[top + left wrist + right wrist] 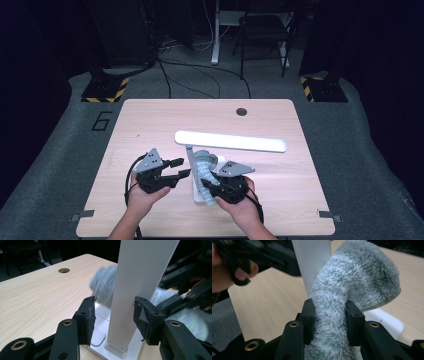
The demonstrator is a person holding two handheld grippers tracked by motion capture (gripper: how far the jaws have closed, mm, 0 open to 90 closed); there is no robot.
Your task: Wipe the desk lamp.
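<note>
1. Your right gripper (329, 315) is clamped on the fluffy grey-green cloth (352, 287). Both pads sink into the pile at a bunched neck, which gives you a firm handle and leaves the loose end free to drag over a surface.

2. The cloth sits right against the lamp's upright post (312, 262). Its free end arches up and over beside the post. From above, it lies just in front of the post and over the lamp's white base (199, 192), so my reading is that you are wiping the post.

3. Your left gripper (113, 317) straddles the same post low down, just above the base. The right-hand pad sits at the post's edge and looks to be touching it. The other pad stands off, with a gap showing. I cannot tell whether that is a real grip or only a loose bracket around the post.

4. That placement makes sense as a steadying hold: a lamp (230, 141) with a long head bar above the post would likely tip or swivel under the cloth's push.

5. The table (150, 120) away from the lamp carries nothing else, so you have room to sweep the cloth around the post.

6. If the lamp shifts, close the left jaws fully on the post.
</note>
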